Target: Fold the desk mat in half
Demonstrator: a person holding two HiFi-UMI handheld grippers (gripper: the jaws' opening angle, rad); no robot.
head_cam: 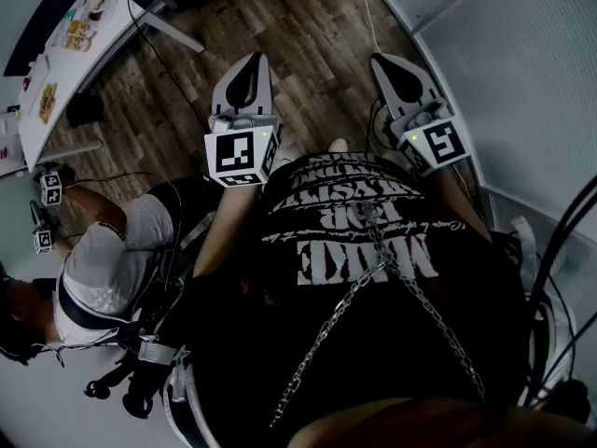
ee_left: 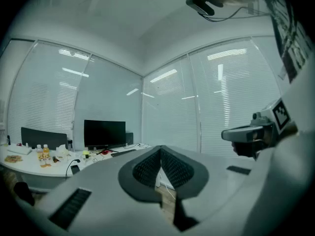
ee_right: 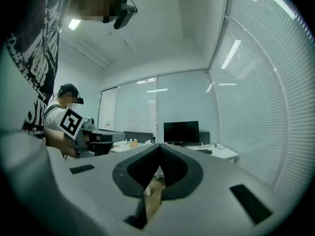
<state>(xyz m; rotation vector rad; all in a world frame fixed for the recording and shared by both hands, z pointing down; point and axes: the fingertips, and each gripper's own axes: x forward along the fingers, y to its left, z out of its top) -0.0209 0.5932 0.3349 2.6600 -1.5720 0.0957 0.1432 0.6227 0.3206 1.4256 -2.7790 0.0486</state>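
No desk mat shows in any view. In the head view both grippers are held level in front of the person's black printed shirt (head_cam: 359, 222), above a wooden floor (head_cam: 308, 35). My left gripper (head_cam: 253, 61) is shut with nothing between its jaws, and its pads meet in the left gripper view (ee_left: 160, 149). My right gripper (head_cam: 386, 63) is likewise shut and empty, its jaws closed together in the right gripper view (ee_right: 160, 147). Each gripper also shows in the other's view: the right gripper (ee_left: 250, 132) and the left gripper (ee_right: 94, 135).
A white desk (head_cam: 89, 68) with small items runs along the upper left. On it a black monitor (ee_left: 104, 133) stands by the blind-covered glass walls (head_cam: 532, 82). Another person (head_cam: 103, 259) with marker cubes is at the left. Cables lie on the floor.
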